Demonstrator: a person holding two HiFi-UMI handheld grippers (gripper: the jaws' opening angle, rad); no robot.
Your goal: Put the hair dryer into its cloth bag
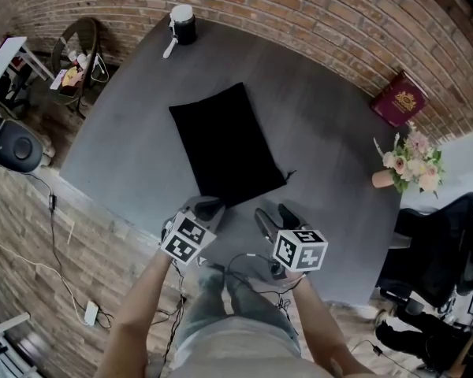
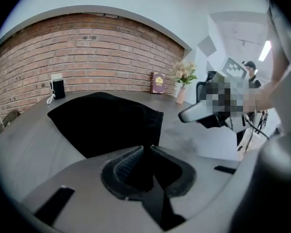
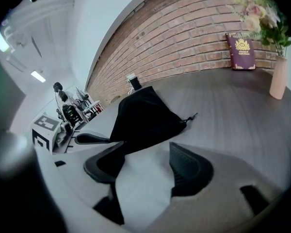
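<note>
Plainly the hair dryer is outside its cloth bag: it stands upright at the far end of the grey table, well apart from the bag, and is too small in every view for its details to be made out. The black bag lies flat in the middle of the table, with its drawstring trailing from the near right corner. The left gripper points down at the bag's near left corner with its jaws pressed almost together. In its own view the tips meet right at the bag's edge, but the hollow behind them is all black, so whether any fabric is nipped there cannot be told. The right gripper hovers just beside it at the bag's near edge with its jaws spread wide. Only bare table shows between them, and the bag's corner disappears behind one finger. Both hands are hidden under the marker cubes in the head view, where only the forearms show. A red book leans against the brick wall at the right. Near it stands a vase of flowers, which is cut off by the frame edge in the right gripper view
</note>
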